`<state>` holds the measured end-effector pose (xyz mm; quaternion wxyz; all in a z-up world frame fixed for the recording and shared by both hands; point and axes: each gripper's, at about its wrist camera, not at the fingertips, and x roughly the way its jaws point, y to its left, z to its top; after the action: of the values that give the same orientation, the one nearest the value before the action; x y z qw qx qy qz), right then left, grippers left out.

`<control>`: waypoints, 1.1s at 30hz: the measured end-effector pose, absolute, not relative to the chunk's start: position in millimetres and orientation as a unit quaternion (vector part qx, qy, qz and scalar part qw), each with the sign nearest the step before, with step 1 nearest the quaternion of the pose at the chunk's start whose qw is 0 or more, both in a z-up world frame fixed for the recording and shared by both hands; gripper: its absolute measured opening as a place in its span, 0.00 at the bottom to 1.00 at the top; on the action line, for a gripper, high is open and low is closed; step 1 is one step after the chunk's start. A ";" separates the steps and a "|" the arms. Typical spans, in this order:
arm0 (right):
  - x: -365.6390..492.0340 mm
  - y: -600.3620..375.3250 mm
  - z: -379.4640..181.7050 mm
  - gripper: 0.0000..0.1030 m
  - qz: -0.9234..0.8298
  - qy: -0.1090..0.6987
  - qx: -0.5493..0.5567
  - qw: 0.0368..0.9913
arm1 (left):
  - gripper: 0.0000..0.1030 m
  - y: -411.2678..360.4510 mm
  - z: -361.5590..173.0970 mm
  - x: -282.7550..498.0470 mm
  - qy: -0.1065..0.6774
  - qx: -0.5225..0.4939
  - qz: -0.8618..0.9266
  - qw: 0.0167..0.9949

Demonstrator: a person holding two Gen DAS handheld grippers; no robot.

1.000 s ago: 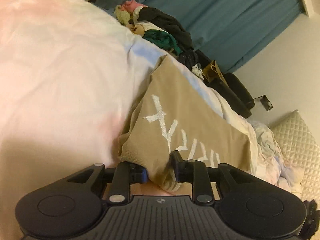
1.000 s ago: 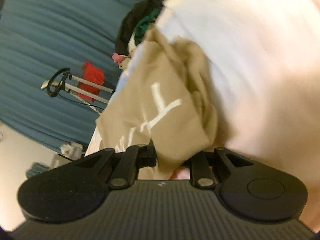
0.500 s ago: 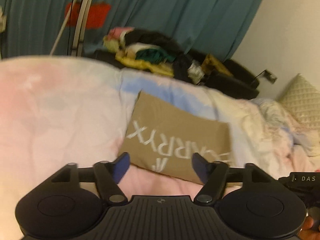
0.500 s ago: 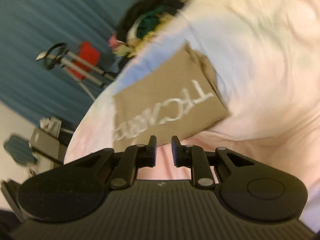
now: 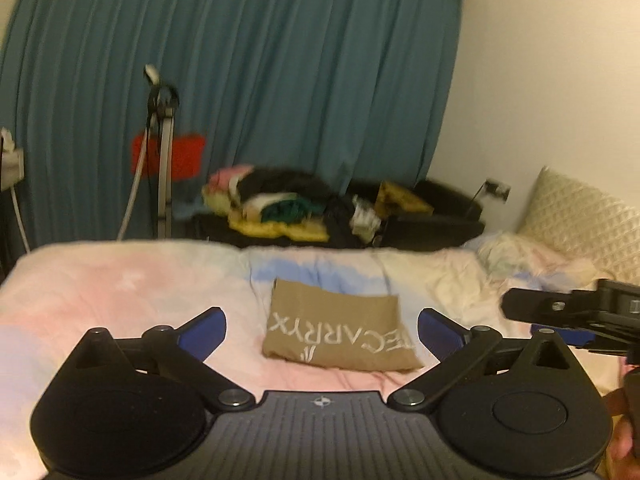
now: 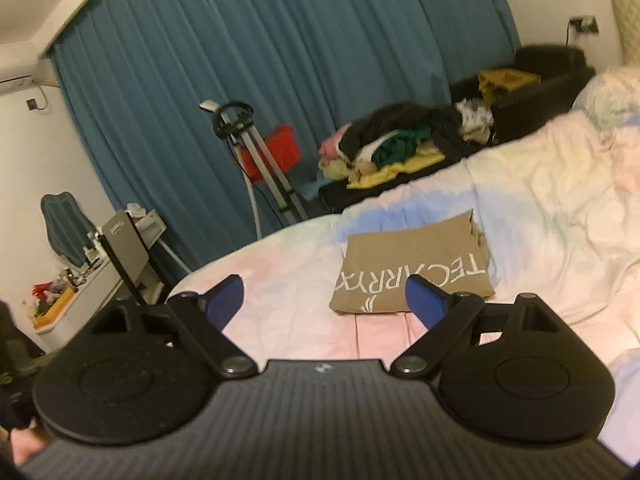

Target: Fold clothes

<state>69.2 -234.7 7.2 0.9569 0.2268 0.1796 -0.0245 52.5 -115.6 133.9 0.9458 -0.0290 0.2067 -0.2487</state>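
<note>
Teal curtains [image 5: 248,80] hang across the far wall behind a bed covered by a pastel duvet [image 5: 120,292] in pink, blue and cream. From the left: a small desk [image 6: 60,300] cluttered with odds and ends stands against the white wall in the right wrist view, then a folding chair [image 6: 124,248], then a metal stand [image 5: 162,168] with something red [image 5: 184,156] behind it. Further right, beyond the far edge of the bed, a heap of unfolded clothes [image 5: 276,208] in black, green, yellow and pink lies on a dark low surface, and a yellowish box [image 6: 508,78] sits past it; what it holds cannot be made out. At the far right a quilted pillow [image 5: 584,216] leans against the wall.

On the duvet, near the middle of the bed and close to its near edge, lies the tan shirt [image 5: 336,328], folded into a neat rectangle with white lettering facing up. Bare duvet surrounds it on every side, widest to the left, rumpled to the right.

Both tools hang above the near side of the bed, apart from the shirt. The left gripper [image 5: 322,330] has its blue-tipped fingers [image 5: 204,330] spread wide, holding nothing. The right gripper [image 6: 324,300] is likewise spread wide and empty, and part of it shows at the right edge of the left wrist view.
</note>
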 end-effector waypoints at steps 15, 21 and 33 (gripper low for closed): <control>-12.7 -172.7 -57.1 0.86 -0.061 0.124 0.118 0.983 | 1.00 -81.2 80.0 -67.5 0.142 0.005 -0.228 0.963; -1.4 -160.7 -78.6 0.86 -0.063 0.133 0.105 0.983 | 1.00 -63.7 53.7 -70.0 0.144 0.004 -0.209 0.967; 0.3 -151.9 -94.5 0.86 -0.078 0.125 0.097 0.984 | 1.00 -44.0 32.9 -53.1 0.160 0.005 -0.191 0.968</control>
<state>0.3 -151.9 -94.5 0.9843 0.0969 0.1253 -0.0776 -53.1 -44.0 32.9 0.9685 0.0053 0.1603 -0.1906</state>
